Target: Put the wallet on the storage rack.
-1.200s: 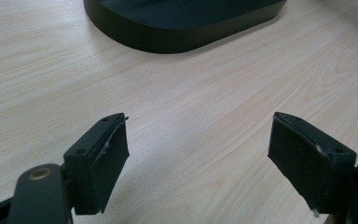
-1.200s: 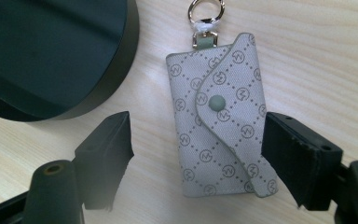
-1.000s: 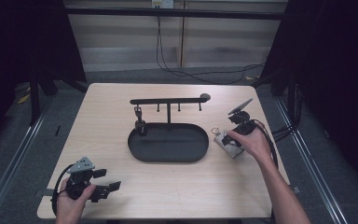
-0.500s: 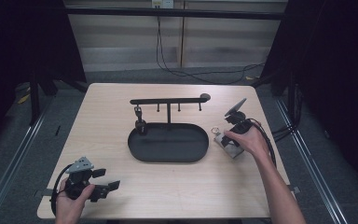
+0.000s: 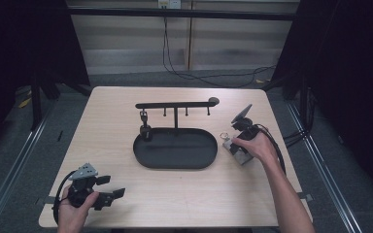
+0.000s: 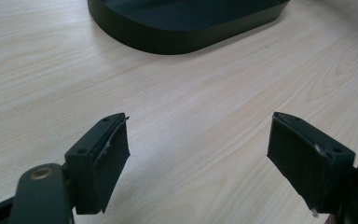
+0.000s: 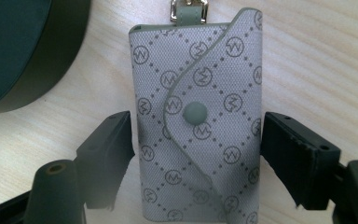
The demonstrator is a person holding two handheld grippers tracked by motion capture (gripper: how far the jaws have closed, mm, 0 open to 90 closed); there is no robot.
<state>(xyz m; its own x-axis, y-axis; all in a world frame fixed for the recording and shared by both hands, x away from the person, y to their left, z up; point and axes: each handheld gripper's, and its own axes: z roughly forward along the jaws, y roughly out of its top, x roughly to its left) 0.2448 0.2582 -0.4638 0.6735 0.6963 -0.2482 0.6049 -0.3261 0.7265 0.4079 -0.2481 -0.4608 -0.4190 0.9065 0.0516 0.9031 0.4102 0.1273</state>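
A grey patterned key pouch (image 7: pixel 200 121) with a snap button lies flat on the wooden table, just right of the black oval tray (image 5: pixel 143 151); its metal ring (image 5: pixel 224 136) points away from the hand. My right gripper (image 7: pixel 196 154) straddles the pouch (image 5: pixel 239 151) from above. Its jaws have just been closing, and the pads now touch both long sides of the pouch. My left gripper (image 5: pixel 112 195) rests low at the near left of the table, and in the left gripper view it (image 6: pixel 198 158) stands open over bare wood.
The tray (image 6: pixel 177 28) carries a black T-shaped hook rack (image 5: pixel 175 105), with a small dark item (image 5: pixel 145 128) hanging from its left hook. The tray's rim (image 7: pixel 51 70) lies close to the pouch's left. Table edges lie close to both hands.
My right gripper has sunk a little onto the pouch. The left hand and gripper have not moved.
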